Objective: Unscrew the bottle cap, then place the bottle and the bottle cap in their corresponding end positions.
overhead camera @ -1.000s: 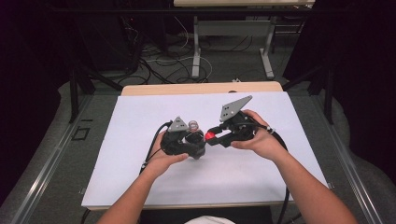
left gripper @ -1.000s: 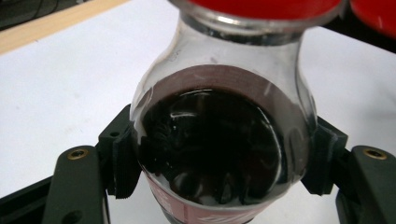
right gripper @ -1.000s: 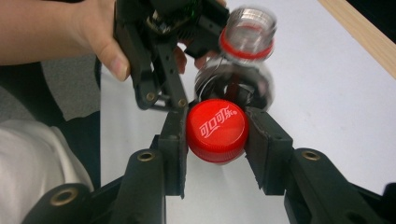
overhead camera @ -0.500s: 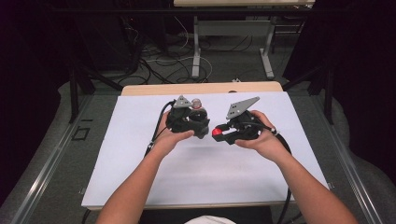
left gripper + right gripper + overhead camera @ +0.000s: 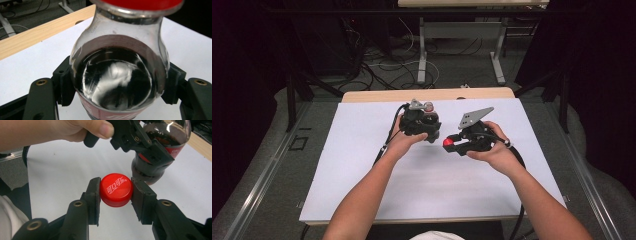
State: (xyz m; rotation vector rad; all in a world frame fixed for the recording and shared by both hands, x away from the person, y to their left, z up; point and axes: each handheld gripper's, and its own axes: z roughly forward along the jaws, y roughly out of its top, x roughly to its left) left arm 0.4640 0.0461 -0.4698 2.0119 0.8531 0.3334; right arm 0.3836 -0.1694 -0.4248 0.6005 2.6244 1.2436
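My left gripper (image 5: 426, 131), above centre of the high view, is clamped around a cola bottle (image 5: 117, 75) held above the white table (image 5: 362, 170); the forearm runs diagonally up from the bottom edge. My right gripper (image 5: 115, 191), just right of it with the wrist bent inward, pinches the red cap (image 5: 116, 189) by its sides. Cap and bottle sit close but apart.
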